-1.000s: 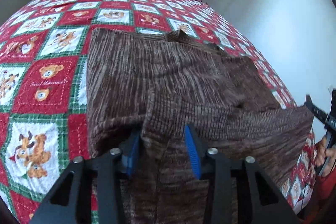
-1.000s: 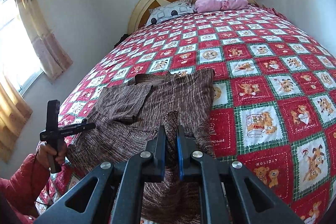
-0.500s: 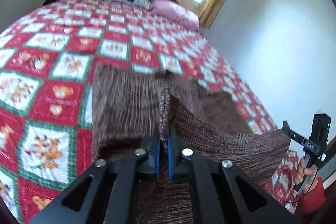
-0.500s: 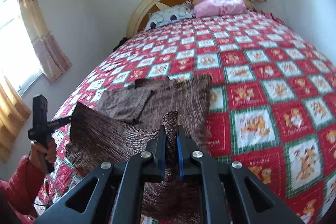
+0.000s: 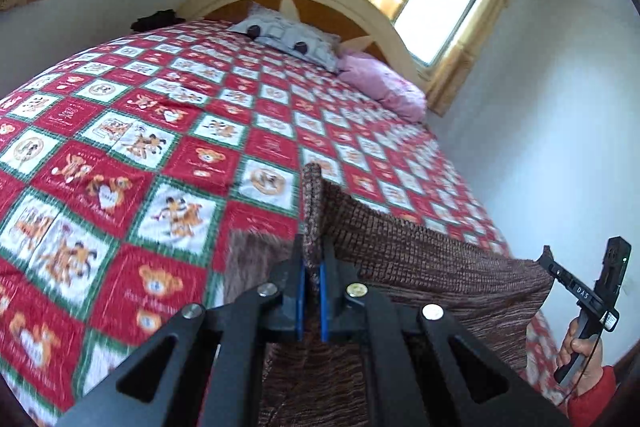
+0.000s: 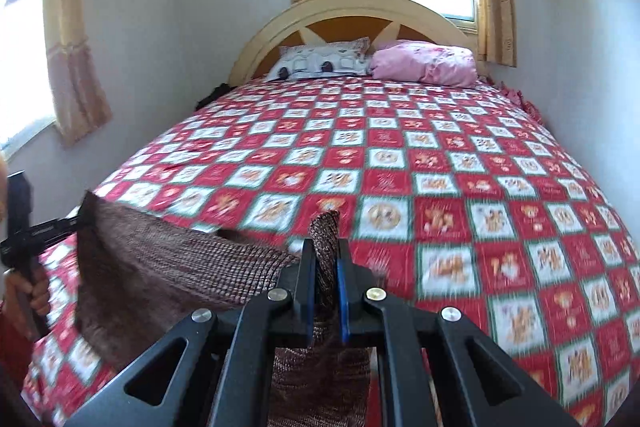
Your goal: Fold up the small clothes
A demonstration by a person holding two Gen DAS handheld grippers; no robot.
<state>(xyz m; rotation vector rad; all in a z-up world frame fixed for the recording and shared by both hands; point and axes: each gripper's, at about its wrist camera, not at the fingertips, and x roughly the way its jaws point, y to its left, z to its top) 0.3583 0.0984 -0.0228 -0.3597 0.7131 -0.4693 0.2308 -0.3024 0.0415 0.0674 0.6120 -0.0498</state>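
Note:
A brown knit garment (image 5: 420,259) hangs stretched between my two grippers above the bed. My left gripper (image 5: 312,251) is shut on one corner of it, with a fold of knit sticking up between the blue pads. My right gripper (image 6: 325,259) is shut on the other corner of the garment (image 6: 168,267). Each gripper shows in the other's view: the right one far right in the left wrist view (image 5: 548,261), the left one far left in the right wrist view (image 6: 82,217). The garment's lower part hangs out of sight below the fingers.
The bed carries a red, green and white teddy-bear quilt (image 6: 440,187). A grey patterned pillow (image 6: 320,61) and a pink pillow (image 6: 424,65) lie by the cream headboard (image 6: 348,11). Walls and curtained windows close in on both sides.
The left gripper shut on the garment's edge. Both grippers then lifted the garment off the quilt, and it now hangs taut between them instead of lying flat.

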